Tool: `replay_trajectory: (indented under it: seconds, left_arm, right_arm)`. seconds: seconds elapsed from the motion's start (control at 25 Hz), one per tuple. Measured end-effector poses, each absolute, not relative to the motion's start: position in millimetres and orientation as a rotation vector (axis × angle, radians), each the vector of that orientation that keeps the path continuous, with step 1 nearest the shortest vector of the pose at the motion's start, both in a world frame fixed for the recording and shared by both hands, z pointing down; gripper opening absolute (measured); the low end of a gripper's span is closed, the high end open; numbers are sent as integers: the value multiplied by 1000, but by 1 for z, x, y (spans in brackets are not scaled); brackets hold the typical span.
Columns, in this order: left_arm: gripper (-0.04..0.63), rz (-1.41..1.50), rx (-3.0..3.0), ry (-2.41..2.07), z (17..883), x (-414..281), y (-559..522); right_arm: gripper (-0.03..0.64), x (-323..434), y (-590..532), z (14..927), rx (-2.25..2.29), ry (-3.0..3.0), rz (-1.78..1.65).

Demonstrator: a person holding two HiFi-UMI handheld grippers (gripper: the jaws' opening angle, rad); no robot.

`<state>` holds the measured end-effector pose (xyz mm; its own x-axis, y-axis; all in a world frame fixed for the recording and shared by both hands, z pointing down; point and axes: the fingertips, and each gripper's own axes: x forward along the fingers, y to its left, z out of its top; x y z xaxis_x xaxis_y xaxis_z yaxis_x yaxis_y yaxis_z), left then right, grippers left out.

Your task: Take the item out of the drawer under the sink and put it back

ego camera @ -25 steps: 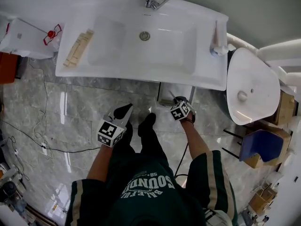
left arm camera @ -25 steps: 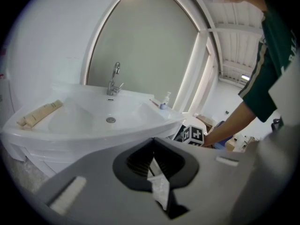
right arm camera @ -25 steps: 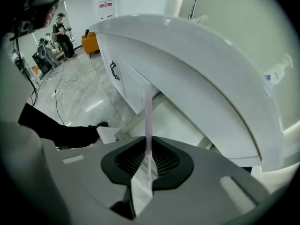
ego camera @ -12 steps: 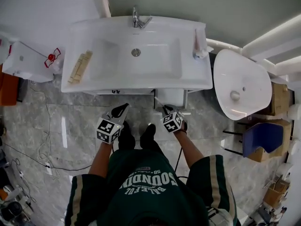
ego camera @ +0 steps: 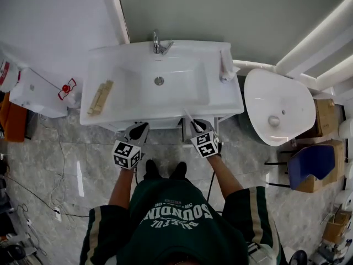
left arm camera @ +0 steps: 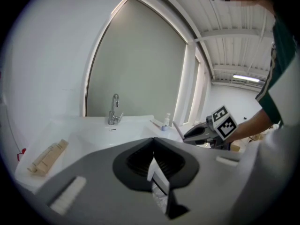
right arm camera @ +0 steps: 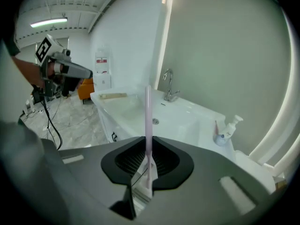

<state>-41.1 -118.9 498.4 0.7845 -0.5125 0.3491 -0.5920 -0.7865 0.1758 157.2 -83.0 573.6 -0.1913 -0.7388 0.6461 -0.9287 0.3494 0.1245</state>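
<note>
In the head view I stand before a white sink [ego camera: 110, 112] on a vanity. My right gripper [ego camera: 197, 127] is at the sink's front edge, shut on a thin pale pink stick [ego camera: 189, 117] that points toward the basin. In the right gripper view the stick [right arm camera: 148, 111] rises straight up from the closed jaws of the right gripper [right arm camera: 148, 143]. My left gripper [ego camera: 140, 128] hovers to the left at the same edge, its jaws together with nothing in them, as the left gripper [left arm camera: 152, 142] view shows. A dark handle [right arm camera: 114, 136] marks the vanity front; whether the drawer stands open I cannot tell.
On the sink top are a faucet [ego camera: 159, 44], a wooden piece [ego camera: 100, 97] at the left and a soap bottle [ego camera: 225, 70] at the right. A white oval tub [ego camera: 278, 106] stands to the right, with a blue chair [ego camera: 309, 167] beyond. Cables [ego camera: 55, 192] lie on the floor at the left.
The view has drawn back, so the sink sits lower and smaller. Both grippers have come up to the sink's front edge. The right one still holds the stick.
</note>
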Motion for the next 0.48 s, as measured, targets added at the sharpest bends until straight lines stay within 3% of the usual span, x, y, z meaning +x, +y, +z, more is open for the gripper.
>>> replay_trajectory:
  seconds: [0.48]
  left_arm:
    - [51, 322, 2772, -940, 445, -54, -148]
  right_arm:
    - [48, 173, -117, 409, 1773, -2232, 268]
